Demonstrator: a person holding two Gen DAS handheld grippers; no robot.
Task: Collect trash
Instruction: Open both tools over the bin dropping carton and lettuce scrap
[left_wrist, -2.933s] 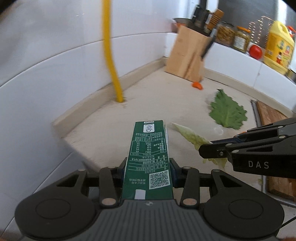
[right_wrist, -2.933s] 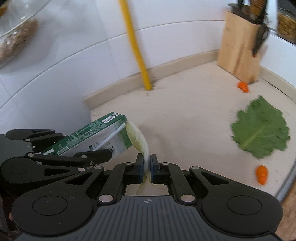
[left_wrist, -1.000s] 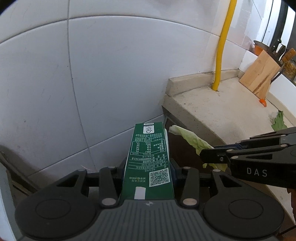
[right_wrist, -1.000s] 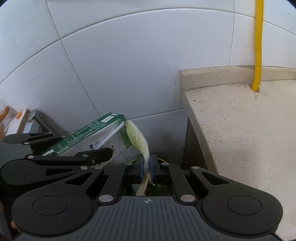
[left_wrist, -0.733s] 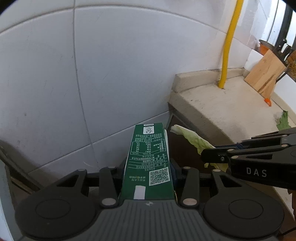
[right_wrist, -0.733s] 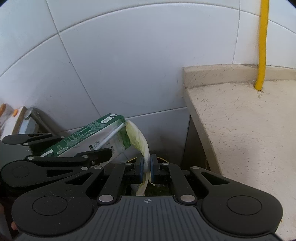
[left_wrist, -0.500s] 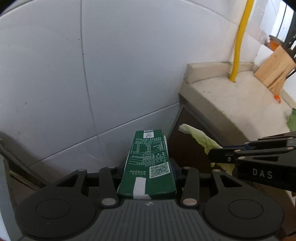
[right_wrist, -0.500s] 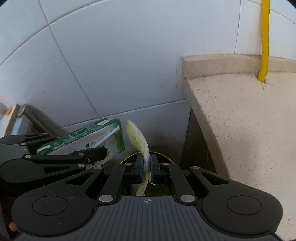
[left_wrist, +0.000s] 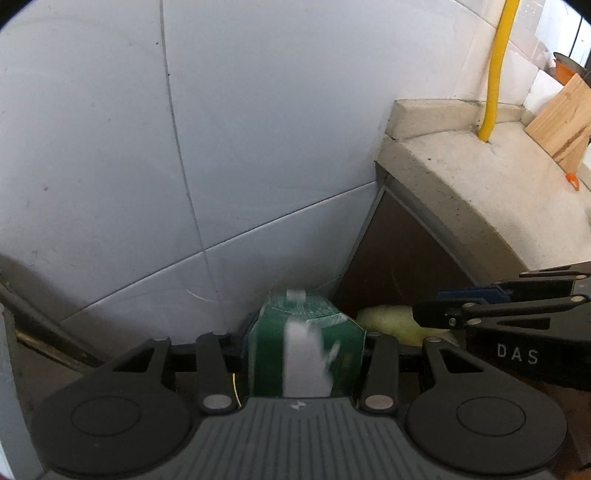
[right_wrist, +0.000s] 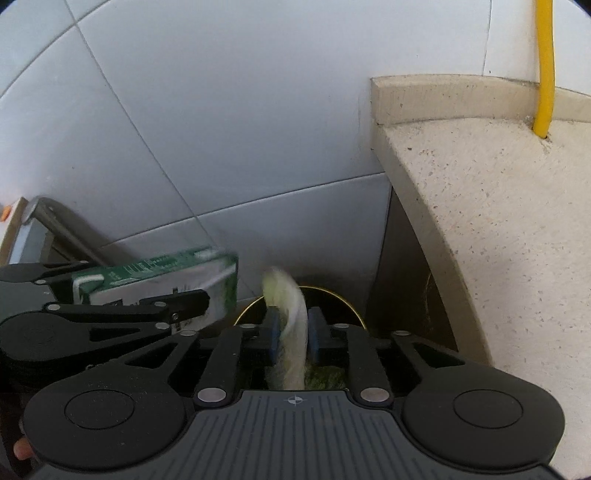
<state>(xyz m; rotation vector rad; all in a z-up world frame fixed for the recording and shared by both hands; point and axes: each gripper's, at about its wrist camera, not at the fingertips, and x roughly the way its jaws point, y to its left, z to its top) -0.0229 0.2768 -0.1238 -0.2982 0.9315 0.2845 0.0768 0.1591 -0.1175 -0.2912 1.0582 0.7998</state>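
Observation:
A green drink carton (left_wrist: 303, 354) sits blurred between the pads of my left gripper (left_wrist: 303, 343), tipped so its end faces the camera. In the right wrist view the same carton (right_wrist: 155, 284) lies almost flat between the left fingers (right_wrist: 122, 306). My right gripper (right_wrist: 293, 328) has its jaws opening. A pale cabbage leaf (right_wrist: 291, 325) hangs blurred between the blue pads, which stand slightly off it. Directly under both grippers is a dark bin with a thin gold rim (right_wrist: 347, 306). From the left wrist the leaf (left_wrist: 384, 319) shows beside the right gripper's fingers (left_wrist: 443, 312).
A white tiled wall rises straight ahead. The stone countertop (right_wrist: 498, 184) ends just right of the bin, with a yellow pipe (right_wrist: 545, 66) at its back. A wooden knife block (left_wrist: 561, 129) and an orange scrap (left_wrist: 572, 180) lie farther along. A metal bar (right_wrist: 62, 221) slants at left.
Both grippers have sunk past the counter's end toward the bin. The carton has tipped nose-down in the left jaws. The right pads have parted and the leaf now hangs loose between them.

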